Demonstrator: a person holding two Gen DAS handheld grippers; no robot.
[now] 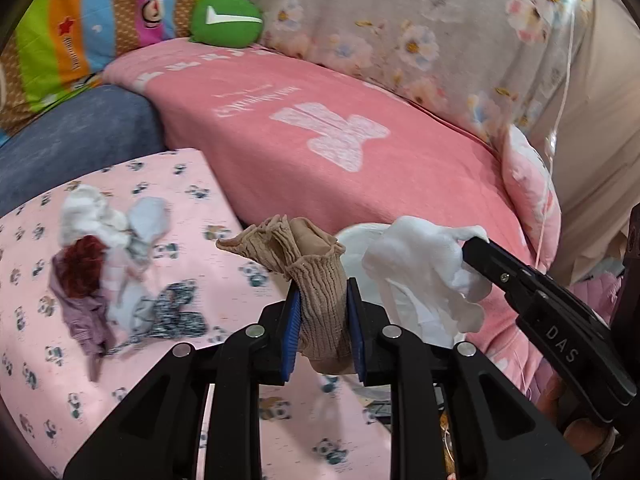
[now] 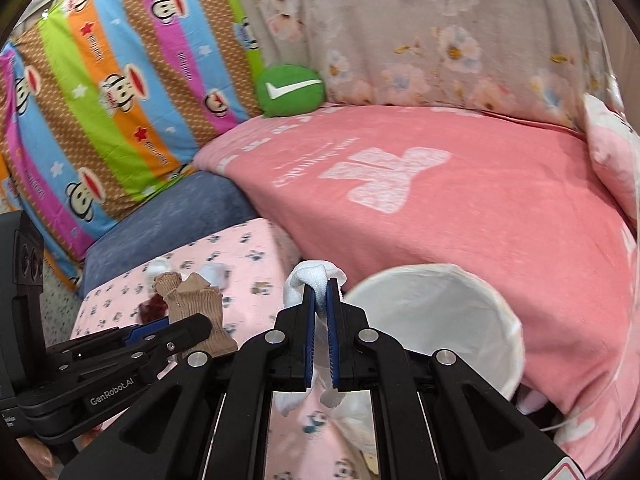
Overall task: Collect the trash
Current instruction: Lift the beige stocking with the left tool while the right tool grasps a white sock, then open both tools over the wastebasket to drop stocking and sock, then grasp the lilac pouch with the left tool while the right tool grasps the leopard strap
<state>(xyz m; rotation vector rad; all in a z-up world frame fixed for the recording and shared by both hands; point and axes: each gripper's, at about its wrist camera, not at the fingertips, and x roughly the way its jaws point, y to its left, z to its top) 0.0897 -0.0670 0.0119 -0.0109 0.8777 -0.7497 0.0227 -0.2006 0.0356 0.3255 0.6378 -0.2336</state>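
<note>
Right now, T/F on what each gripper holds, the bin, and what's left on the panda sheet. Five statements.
1. The left gripper is shut on a beige sock. True.
2. The right gripper is open and holds nothing. False: it is shut on a white sock.
3. The white bin stands against the pink blanket. True.
4. No clothes remain on the panda sheet. False: a small pile of clothes lies there.
5. The green cushion lies inside the bin. False: it sits at the far end of the blanket.
</note>
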